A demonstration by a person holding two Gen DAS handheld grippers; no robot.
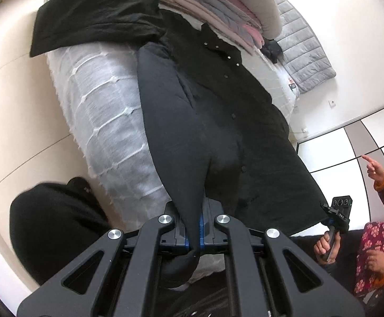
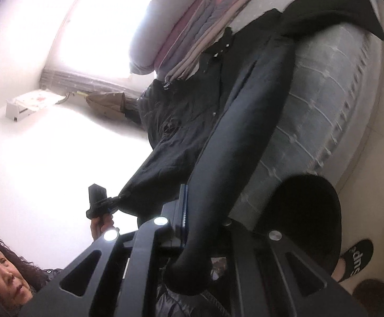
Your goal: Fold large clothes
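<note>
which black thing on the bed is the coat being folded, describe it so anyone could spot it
Start at the bed with the white ridged cover. The black coat lies lengthwise along it, from the stacked quilts down to the gripper pinching its hem. Unlike the crumpled black garment near the pillows, it is spread long and has a row of snap buttons.

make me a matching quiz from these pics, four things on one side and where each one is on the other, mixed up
Things:
1. black coat
2. sleeve
3. folded blankets
4. grey quilted jacket

Places:
a. clamped in the left gripper
b. at the far corner of the bed, near the wall
c. stacked beyond the coat's collar
d. spread lengthwise on the bed

Pairs: 1-d, 2-a, 3-c, 4-b
</note>
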